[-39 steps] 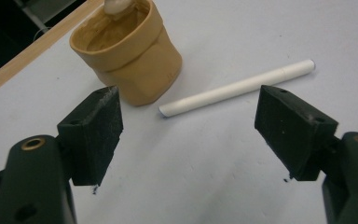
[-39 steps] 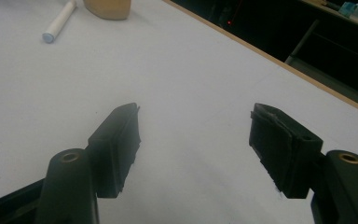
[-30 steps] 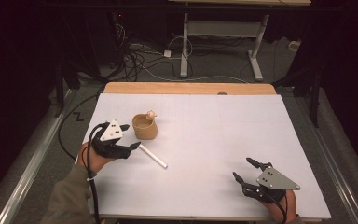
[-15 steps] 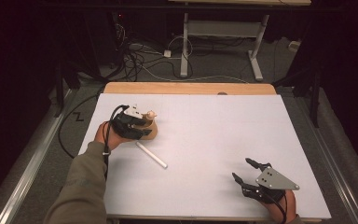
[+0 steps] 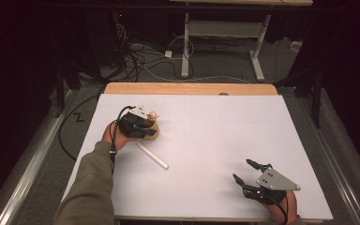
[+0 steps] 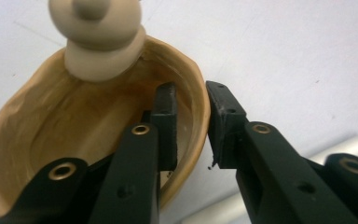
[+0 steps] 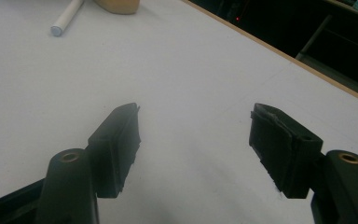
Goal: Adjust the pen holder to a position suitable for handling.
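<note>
A tan wooden bowl (image 6: 51, 121) stands on the left part of the white table (image 5: 206, 140), with a beige knobbed piece (image 6: 100, 37) resting on its far rim. In the high view the knob (image 5: 153, 114) and a strip of the bowl (image 5: 155, 126) peek out beside my left gripper (image 5: 145, 131). That gripper (image 6: 191, 123) straddles the bowl's near rim, one jaw inside and one outside, with a narrow gap still showing. A white stick (image 5: 152, 155) lies just right of it. My right gripper (image 5: 241, 169) rests open near the front right edge, nothing between its jaws (image 7: 196, 135).
The white stick (image 7: 67, 17) and the bowl (image 7: 116, 5) show far off in the right gripper view. A wooden strip (image 5: 192, 88) runs along the table's far edge. Cables and a metal stand (image 5: 220, 51) are on the floor beyond.
My left gripper moved right and forward from beside the bowl to over it, and its jaws now straddle the rim. The right gripper stayed still.
</note>
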`<state>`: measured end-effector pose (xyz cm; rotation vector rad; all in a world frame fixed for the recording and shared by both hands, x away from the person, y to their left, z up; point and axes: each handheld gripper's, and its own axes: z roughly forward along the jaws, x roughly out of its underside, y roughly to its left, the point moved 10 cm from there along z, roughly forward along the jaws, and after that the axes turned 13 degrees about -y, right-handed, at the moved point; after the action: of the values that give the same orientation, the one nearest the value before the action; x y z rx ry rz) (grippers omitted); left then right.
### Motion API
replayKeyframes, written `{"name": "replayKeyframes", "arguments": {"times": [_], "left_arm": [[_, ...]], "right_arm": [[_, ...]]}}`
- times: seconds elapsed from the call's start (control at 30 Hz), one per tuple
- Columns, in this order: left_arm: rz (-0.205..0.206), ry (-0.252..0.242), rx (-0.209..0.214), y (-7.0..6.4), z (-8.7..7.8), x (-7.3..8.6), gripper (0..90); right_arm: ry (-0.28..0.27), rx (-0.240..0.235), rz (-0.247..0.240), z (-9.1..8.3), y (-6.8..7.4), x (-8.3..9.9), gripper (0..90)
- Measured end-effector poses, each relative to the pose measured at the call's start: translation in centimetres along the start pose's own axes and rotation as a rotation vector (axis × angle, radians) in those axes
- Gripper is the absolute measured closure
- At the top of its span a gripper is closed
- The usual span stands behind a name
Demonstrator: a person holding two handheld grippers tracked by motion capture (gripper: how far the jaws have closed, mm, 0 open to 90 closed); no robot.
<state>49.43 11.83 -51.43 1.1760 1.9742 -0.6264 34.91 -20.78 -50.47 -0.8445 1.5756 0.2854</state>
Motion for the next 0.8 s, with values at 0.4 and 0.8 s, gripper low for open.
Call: {"name": "replayKeyframes", "arguments": {"times": [0.4, 0.8], "left_arm": [[0.057, -0.004, 0.043, -5.3, 6.1, -4.7, 74.7], [0.028, -0.047, 0.051, -8.1, 9.8, -7.4, 74.3]], "right_arm": [[-0.006, 0.001, -0.002, -0.1, -0.1, -0.1, 33.2], [-0.017, 0.004, 0.004, -0.3, -0.2, -0.3, 33.2]]}}
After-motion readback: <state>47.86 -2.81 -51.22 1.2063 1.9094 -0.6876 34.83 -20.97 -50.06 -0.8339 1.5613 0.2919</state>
